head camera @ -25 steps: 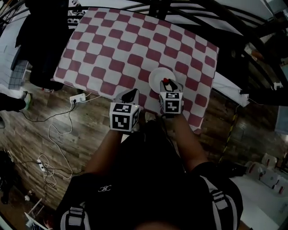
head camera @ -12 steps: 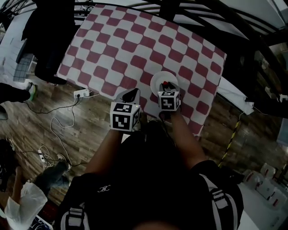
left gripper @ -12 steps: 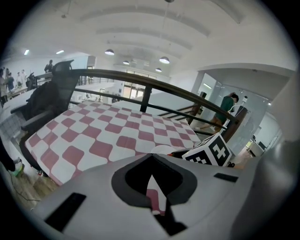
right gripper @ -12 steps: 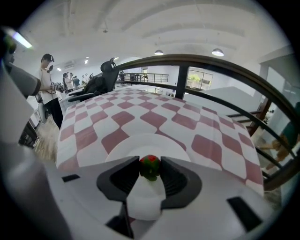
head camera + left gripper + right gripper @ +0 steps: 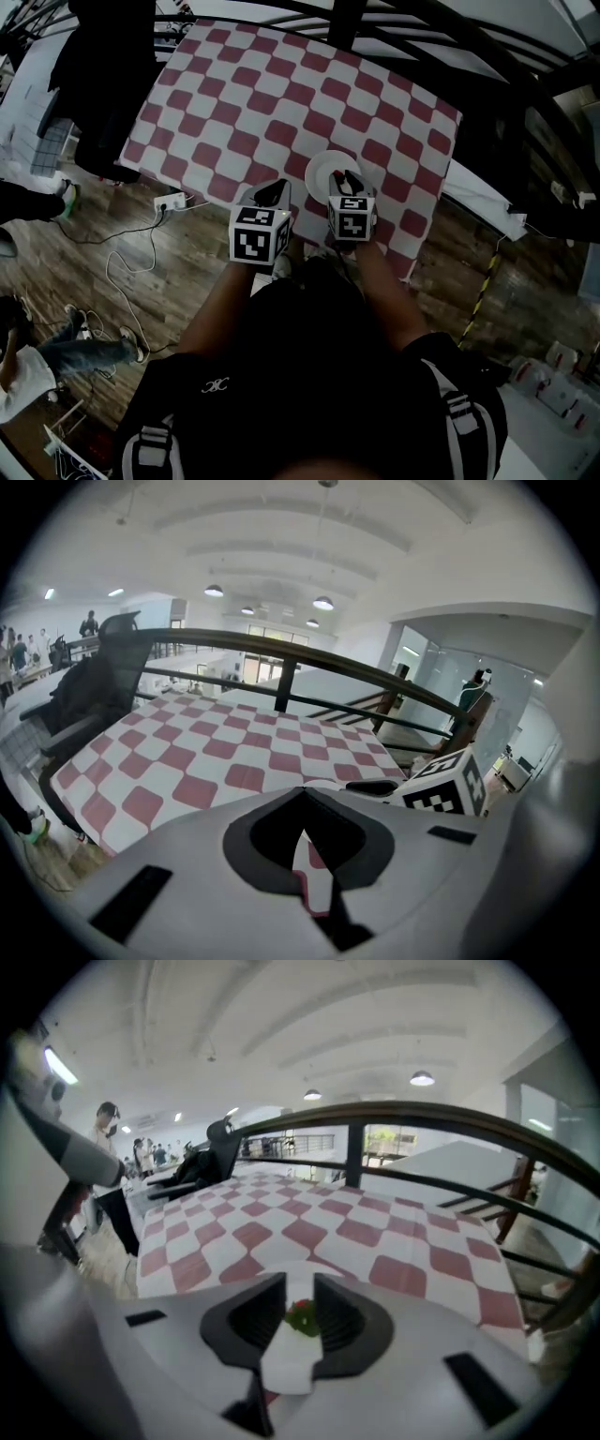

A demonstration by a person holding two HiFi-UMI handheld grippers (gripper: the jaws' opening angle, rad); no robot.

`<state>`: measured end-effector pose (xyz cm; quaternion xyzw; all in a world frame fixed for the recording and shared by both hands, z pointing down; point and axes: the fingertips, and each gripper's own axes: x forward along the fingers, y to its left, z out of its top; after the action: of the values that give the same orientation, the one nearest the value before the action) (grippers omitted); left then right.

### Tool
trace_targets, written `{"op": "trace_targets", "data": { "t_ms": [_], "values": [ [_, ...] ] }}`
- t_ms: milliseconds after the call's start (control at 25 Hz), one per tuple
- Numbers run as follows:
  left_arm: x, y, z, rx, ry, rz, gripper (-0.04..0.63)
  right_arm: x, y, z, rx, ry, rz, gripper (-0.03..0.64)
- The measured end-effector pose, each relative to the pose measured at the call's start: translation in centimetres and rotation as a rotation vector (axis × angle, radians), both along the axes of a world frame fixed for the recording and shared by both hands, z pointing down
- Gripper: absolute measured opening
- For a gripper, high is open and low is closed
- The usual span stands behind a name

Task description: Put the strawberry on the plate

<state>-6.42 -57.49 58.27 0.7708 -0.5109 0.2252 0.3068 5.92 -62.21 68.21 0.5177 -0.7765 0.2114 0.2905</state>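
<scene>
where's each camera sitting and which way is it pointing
Head view: person's head, steeply down onto the checkered table; arms, left tool, right tool show.
Left gripper view: on the left tool, across the table; its shut jaws show.
Right gripper view: on the right tool, likewise; jaws hold the strawberry over the plate.
Both gripper views share the table and railing.

Dark wood-plank floor (image 5: 56, 267) with white power strip (image 5: 169, 200), black railing (image 5: 280, 677), round ceiling lamps (image 5: 322, 603).

No readable text, labels or numbers
</scene>
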Motion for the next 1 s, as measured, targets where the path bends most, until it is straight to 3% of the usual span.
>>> {"op": "trace_targets", "data": {
  "t_ms": [40,80,280,440,600,760,1000],
  "values": [
    [0.3,-0.2,-0.4,0.011,-0.002,0.005,0.0,0.5,0.0,-1.4,0.039,-0.025,0.029,0.041],
    [0.6,-0.4,-0.9,0.024,-0.003,0.009,0.0,0.9,-0.1,-2.9,0.076,-0.046,0.05,0.02],
    [2.3,-1.7,-4.1,0.11,0.0,0.033,0.0,2.2,-0.6,-10.3,0.235,-0.134,0.09,0.012],
    [4.0,-3.2,-8.6,0.222,0.021,0.067,0.0,3.7,-1.6,-17.9,0.396,-0.175,0.117,0.012],
    [5.1,-4.2,-11.9,0.31,0.021,0.07,0.0,4.4,-0.8,-24.8,0.524,-0.235,0.098,0.012],
    [5.6,-5.2,-13.8,0.361,0.04,0.068,0.0,4.7,-0.5,-28.1,0.569,-0.232,0.093,0.012],
    [6.2,-5.7,-14.5,0.378,0.045,0.081,0.0,4.9,-0.8,-27.6,0.536,-0.234,0.091,0.012]
  ]
}}
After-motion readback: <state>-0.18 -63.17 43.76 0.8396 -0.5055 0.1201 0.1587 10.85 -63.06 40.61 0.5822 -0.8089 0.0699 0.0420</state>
